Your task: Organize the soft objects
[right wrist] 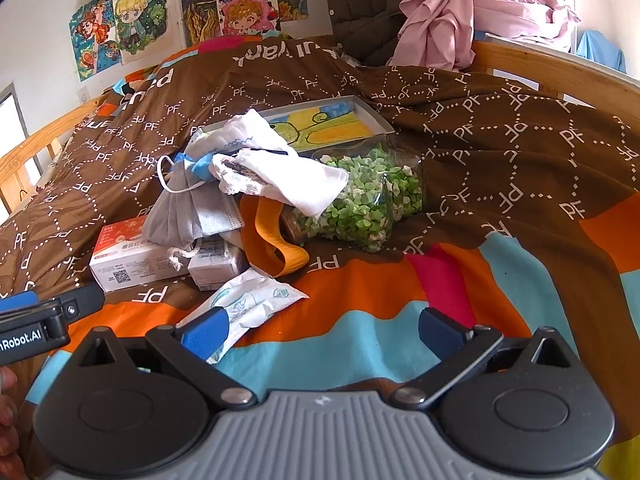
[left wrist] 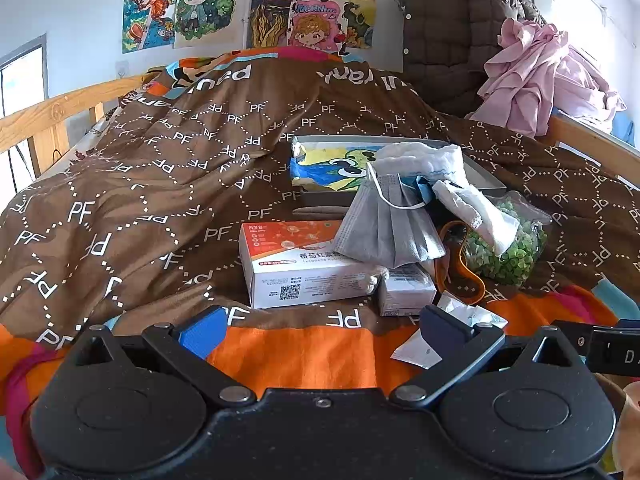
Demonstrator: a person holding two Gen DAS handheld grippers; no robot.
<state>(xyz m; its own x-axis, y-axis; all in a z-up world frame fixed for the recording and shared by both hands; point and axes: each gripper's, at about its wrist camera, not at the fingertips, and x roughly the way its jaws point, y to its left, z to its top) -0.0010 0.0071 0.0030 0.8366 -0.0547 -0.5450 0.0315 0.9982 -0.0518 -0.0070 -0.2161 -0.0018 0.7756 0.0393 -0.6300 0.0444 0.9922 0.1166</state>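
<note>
Nothing is picked up yet: the left gripper (left wrist: 320,328) and right gripper (right wrist: 320,326) hang with jaws spread wide and empty, short of the heap on the quilt (left wrist: 140,184). The grey mask (left wrist: 390,232) lies atop the box (left wrist: 296,268), white cloth (right wrist: 280,176) beside it; reaching forward to pinch one seems next.

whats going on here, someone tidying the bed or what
A person is holding a pair of tongs in each hand over a bed, and both the left tongs and right tongs are open and empty. Nothing has been picked up. Ahead on the brown quilt lies a pile: a grey face mask, white cloths, boxes and a jar of green bits.
</note>
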